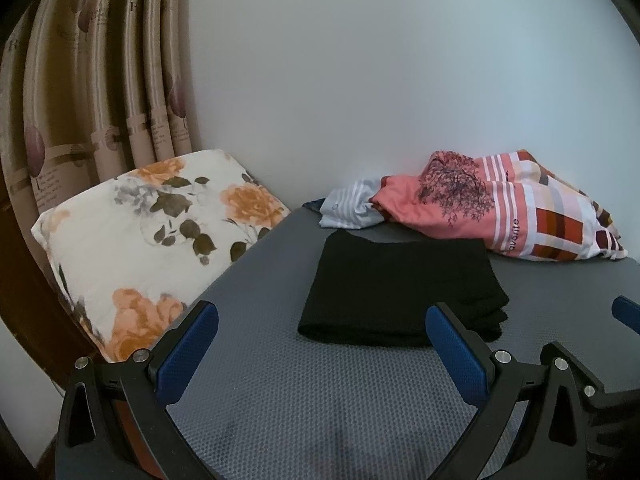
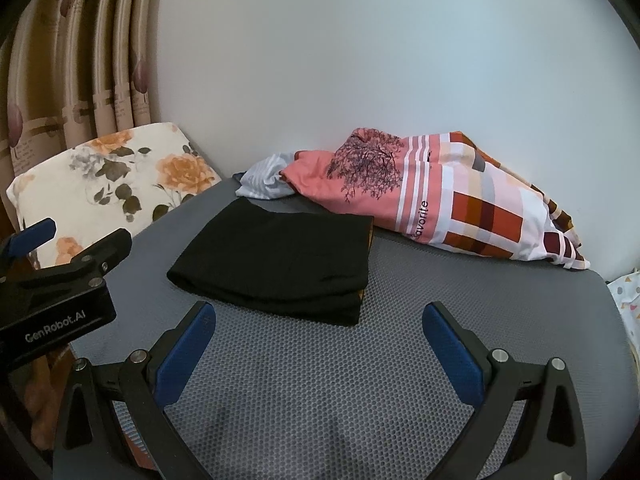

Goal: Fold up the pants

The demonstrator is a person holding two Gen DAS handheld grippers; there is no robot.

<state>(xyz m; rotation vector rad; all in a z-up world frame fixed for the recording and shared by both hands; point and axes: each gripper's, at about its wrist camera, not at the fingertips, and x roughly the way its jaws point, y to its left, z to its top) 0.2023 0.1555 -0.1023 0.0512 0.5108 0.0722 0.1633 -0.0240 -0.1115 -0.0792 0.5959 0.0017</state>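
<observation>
The black pants (image 1: pixel 400 288) lie folded into a flat rectangle on the grey mat (image 1: pixel 312 400); they also show in the right wrist view (image 2: pixel 280 260). My left gripper (image 1: pixel 322 320) is open and empty, held just in front of the pants' near edge. My right gripper (image 2: pixel 320 320) is open and empty, also just short of the pants' near edge. The left gripper's body (image 2: pixel 60 280) shows at the left of the right wrist view, and one blue pad of the right gripper (image 1: pixel 628 312) shows at the right edge of the left wrist view.
A floral pillow (image 1: pixel 152 232) leans at the mat's left edge before a curtain (image 1: pixel 92 92). A pile of pink and plaid clothes (image 2: pixel 440 208) lies against the white wall behind the pants. A patterned cloth (image 2: pixel 628 304) sits off the mat's right edge.
</observation>
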